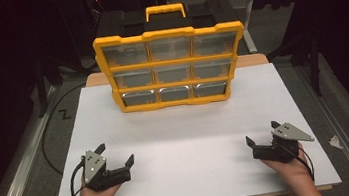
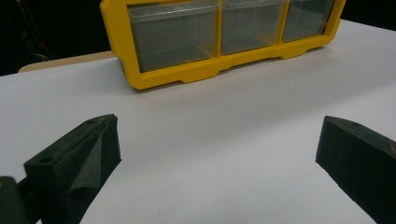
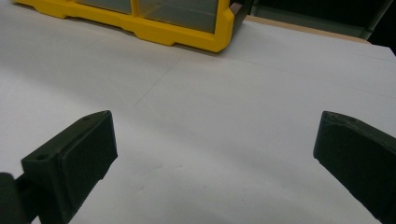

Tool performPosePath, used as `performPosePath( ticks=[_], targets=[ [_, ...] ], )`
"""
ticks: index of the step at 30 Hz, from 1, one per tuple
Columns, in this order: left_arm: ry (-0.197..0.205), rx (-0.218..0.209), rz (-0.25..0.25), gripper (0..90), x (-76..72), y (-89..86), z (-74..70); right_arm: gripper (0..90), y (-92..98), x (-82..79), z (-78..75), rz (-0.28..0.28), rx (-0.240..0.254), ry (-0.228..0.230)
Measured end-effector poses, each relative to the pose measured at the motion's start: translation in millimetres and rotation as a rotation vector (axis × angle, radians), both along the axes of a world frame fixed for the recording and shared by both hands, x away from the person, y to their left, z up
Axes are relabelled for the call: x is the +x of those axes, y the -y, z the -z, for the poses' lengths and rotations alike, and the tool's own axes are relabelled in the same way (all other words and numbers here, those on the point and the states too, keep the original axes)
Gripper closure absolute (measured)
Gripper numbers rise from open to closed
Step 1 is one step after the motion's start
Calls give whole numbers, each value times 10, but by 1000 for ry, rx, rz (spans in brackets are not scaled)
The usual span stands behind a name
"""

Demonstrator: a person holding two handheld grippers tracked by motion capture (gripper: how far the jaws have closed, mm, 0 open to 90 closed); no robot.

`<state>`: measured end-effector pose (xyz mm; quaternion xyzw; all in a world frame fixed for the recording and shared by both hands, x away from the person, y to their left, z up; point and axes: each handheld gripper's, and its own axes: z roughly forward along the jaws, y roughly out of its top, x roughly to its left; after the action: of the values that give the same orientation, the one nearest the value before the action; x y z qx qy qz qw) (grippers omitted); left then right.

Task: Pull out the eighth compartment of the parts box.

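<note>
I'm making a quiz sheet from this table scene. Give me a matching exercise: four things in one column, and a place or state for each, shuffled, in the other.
Things:
1. yellow drawer organizer
2. left gripper
3. right gripper
4. white board

Places or states:
A. open, at the near right of the board
B. lies flat under everything
C. stands upright at the far edge
D. open, at the near left of the board

Pairs: 1-C, 2-D, 3-A, 4-B

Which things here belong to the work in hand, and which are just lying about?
In the job:
- yellow drawer organizer, upright at the far side of the white board
- left gripper, open, empty
- right gripper, open, empty

Lying about:
- crumpled white scrap on the floor right of the table
- black cable on the floor at left
</note>
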<state>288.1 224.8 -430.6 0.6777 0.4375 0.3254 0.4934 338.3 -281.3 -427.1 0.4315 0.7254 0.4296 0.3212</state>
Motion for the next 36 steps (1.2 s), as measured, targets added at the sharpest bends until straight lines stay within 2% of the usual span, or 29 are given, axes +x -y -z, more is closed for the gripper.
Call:
performPosePath(
  ticks=[4, 16, 23, 27, 36],
  targets=[
    [-15, -5, -9, 6, 29, -5, 8, 7, -2, 12, 27, 6, -13, -7],
    [-10, -6, -17, 4, 54, -5, 19, 7, -44, 31, 32, 1, -29, 8],
    [-19, -14, -7, 4, 90, -7, 25, 8, -159, 78, 67, -6, -69, 8],
    [-11, -18, -3, 4, 83, -4, 18, 8, -221, 93, 77, -11, -79, 6],
    [-19, -26, 3, 4, 115, 5, 24, 7, -324, 193, 90, -7, -109, -13]
  ],
)
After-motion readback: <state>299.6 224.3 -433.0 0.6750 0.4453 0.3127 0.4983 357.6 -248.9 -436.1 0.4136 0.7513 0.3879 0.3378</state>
